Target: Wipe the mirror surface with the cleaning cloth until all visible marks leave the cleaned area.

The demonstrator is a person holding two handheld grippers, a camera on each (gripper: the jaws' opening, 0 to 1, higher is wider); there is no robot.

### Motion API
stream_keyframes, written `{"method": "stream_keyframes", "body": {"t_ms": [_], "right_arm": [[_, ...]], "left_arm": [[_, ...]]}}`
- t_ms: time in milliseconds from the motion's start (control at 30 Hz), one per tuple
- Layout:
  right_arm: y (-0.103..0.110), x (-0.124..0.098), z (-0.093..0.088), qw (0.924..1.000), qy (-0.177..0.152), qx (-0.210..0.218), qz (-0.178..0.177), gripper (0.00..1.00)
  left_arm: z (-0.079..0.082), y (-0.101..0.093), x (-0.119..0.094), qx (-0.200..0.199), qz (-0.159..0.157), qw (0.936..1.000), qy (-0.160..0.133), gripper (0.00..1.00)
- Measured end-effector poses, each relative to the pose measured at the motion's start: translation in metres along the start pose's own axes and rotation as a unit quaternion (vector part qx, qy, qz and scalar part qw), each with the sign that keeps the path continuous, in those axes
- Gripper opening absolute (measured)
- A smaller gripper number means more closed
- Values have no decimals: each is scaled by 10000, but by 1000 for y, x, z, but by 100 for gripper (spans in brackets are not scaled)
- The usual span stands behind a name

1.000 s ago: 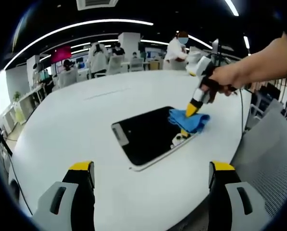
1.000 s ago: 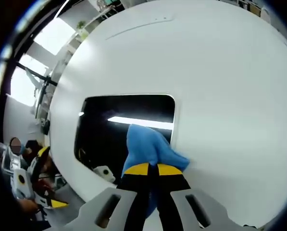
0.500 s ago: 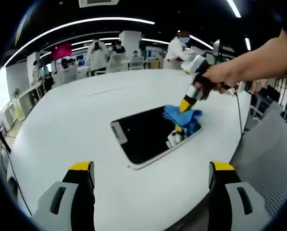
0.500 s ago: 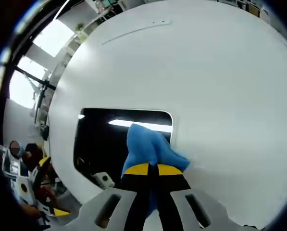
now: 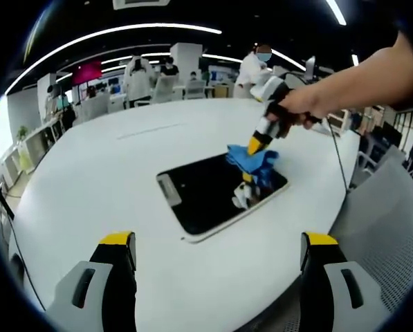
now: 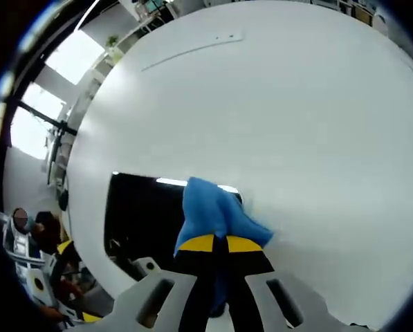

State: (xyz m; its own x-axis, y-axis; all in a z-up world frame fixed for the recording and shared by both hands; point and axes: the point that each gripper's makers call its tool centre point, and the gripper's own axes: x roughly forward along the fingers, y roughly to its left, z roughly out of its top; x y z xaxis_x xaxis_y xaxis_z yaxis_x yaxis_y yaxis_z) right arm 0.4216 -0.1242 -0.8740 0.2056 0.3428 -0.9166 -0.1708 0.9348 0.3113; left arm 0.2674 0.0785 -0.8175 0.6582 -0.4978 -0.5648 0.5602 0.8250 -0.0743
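A dark rectangular mirror (image 5: 213, 194) with a white frame lies flat on the round white table (image 5: 109, 173). A person's hand holds my right gripper (image 5: 254, 146), shut on a blue cleaning cloth (image 5: 251, 160) that presses on the mirror's far right corner. In the right gripper view the cloth (image 6: 213, 211) bunches out of the shut jaws of my right gripper (image 6: 216, 243) over the mirror (image 6: 144, 214). My left gripper (image 5: 216, 242) hangs open over the table's near edge, well short of the mirror, with nothing between its yellow-tipped fingers (image 5: 116, 243).
A grey chair (image 5: 393, 228) stands at the table's right side. Behind the table are desks, chairs and several people (image 5: 140, 83). The table around the mirror is bare white surface.
My right gripper has dragged the cloth from the mirror's right edge toward its far corner. The left gripper has stayed where it was.
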Motion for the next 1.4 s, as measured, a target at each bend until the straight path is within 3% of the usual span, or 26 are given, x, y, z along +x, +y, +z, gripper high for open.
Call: {"method": "stream_keyframes", "body": {"t_ms": [867, 1400], "right_arm": [[-7, 9, 39, 9993, -302, -130, -171, 0], [-7, 9, 43, 9989, -355, -206, -209, 0]], "left_arm": [[-2, 0, 1, -7, -16, 10000, 29, 99], [-3, 1, 1, -30, 9, 10000, 78, 99]]}}
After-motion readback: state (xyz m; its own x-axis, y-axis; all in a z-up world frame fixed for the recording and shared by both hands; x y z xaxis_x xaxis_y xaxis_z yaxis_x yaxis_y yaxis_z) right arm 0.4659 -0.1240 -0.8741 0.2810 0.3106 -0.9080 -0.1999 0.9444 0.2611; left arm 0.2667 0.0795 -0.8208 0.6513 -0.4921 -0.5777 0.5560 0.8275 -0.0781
